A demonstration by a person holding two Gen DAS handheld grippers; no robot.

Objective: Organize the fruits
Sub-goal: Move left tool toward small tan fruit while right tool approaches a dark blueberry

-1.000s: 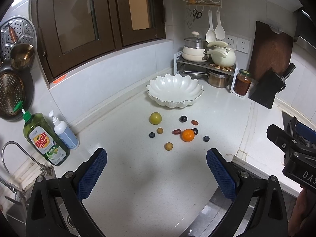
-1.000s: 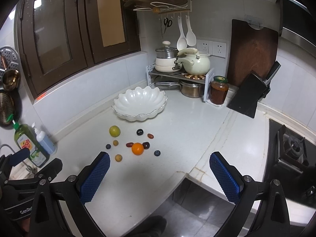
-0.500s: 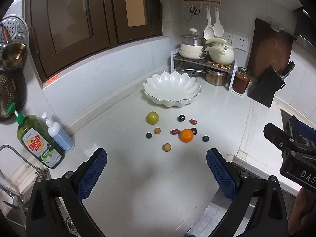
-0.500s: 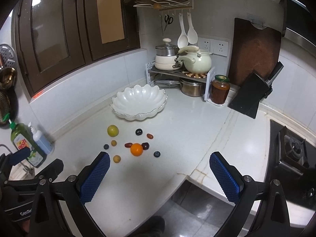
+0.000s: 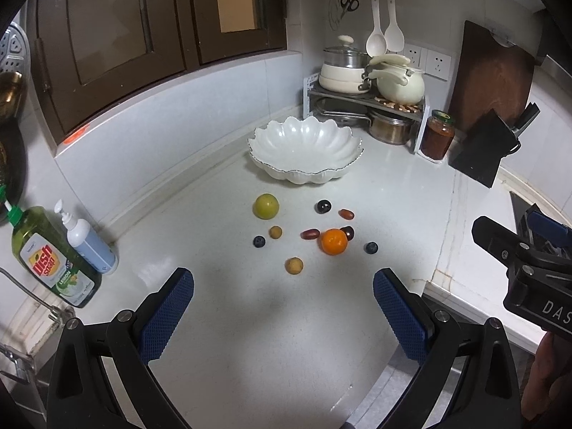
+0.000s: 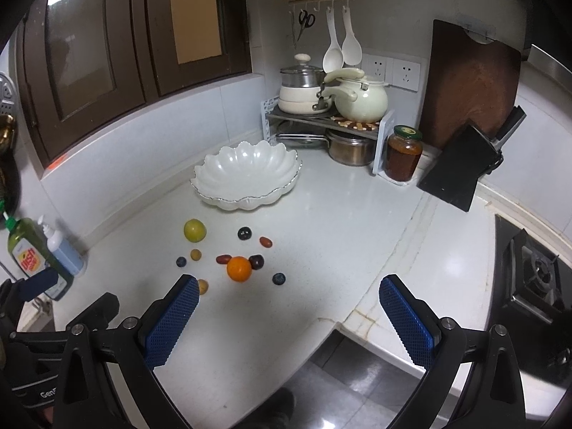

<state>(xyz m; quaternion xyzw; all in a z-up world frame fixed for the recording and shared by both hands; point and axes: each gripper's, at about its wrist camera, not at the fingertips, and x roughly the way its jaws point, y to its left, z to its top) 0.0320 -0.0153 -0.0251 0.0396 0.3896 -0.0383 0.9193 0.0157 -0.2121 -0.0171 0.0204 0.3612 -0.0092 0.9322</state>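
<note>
Both hand-held grippers, left [image 5: 282, 307] and right [image 6: 287, 312], hang spread and empty above the desk [image 5: 250, 339]; the fruits [image 5: 334, 241] lie scattered just before the empty white bowl [image 5: 304, 150], apparently their destination.

Green dish-soap bottle [image 5: 53, 254] stood at the counter's left edge, touching a white-and-blue pump bottle [image 5: 87, 239]. In the far corner a metal two-tier rack [image 6: 329, 125] held cream pots above, a steel pot below. Amber glass jar with green lid [image 6: 403, 153] just beside it. Dark wooden cutting board [image 6: 468, 85] leaned on the wall behind a black knife block [image 6: 461, 168].
</note>
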